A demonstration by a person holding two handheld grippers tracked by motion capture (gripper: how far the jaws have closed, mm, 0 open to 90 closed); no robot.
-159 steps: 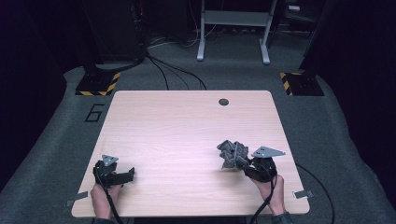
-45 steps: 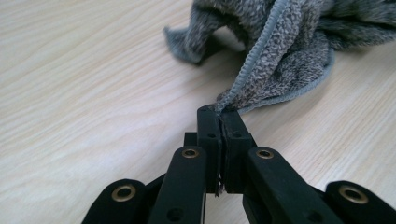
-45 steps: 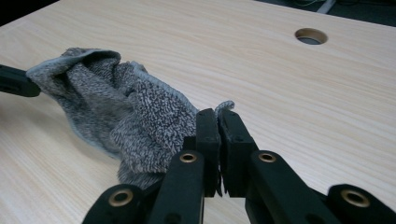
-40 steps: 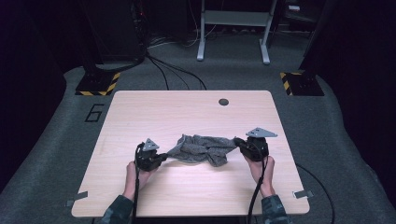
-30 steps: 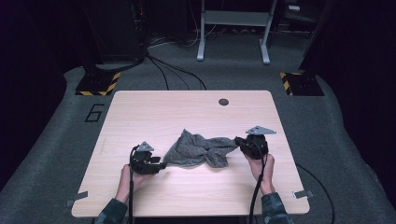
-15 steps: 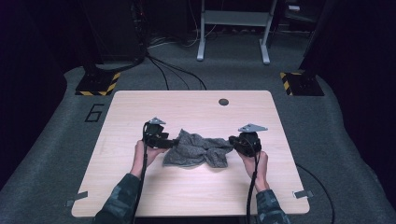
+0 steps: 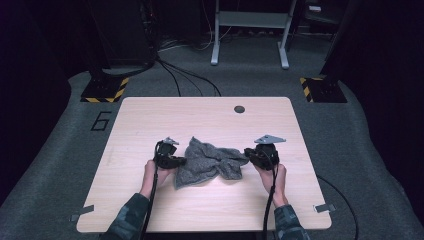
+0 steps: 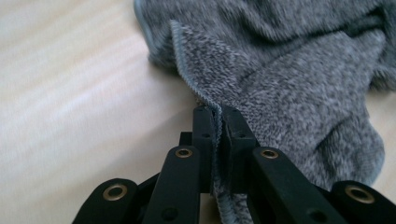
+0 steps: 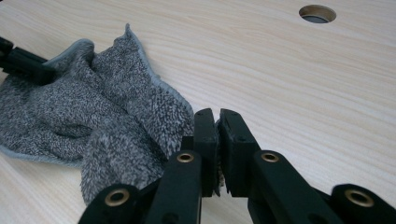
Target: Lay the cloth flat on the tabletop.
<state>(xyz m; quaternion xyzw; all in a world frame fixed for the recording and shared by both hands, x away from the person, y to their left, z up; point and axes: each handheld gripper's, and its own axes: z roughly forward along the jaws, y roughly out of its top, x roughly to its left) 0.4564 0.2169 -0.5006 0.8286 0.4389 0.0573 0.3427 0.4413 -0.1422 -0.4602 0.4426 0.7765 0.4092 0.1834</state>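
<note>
Left fingers: the left gripper (image 8: 215,140) has just been closing, and its two black fingers (image 8: 204,135) now pinch the stitched hem of the grey towel (image 8: 299,88), which runs up between them. In the high view the left gripper (image 7: 170,157) sits at the towel's left side.

Right fingers: the right gripper (image 9: 217,149) is clamped narrow, with a tuft of the grey towel (image 9: 93,121) caught between its fingers (image 9: 233,140). In the high view the right gripper (image 7: 260,156) holds the towel's right end.

Towel, place: the grey towel (image 7: 210,161) lies near the middle of the table (image 7: 150,110), a little toward the person's side, between the two grippers.

Towel, shape: bunched and creased, with folds heaped over one another; a loose lobe hangs toward the near edge. It is neither flat nor folded.

Other things: a round cable hole (image 7: 239,109) in the table's far part, well apart from the towel.

Done so far, as I judge it: both edges are gripped, one in each hand, so the hold needed to work the cloth is in place.

Left to do, as I judge it: nearly all the shaping. The towel has yet to be drawn taut and laid flat or folded; the creases in the middle and the near lobe need pulling out.

Watch for: the left grip is on the thin hem alone and could slip under a pull.
</note>
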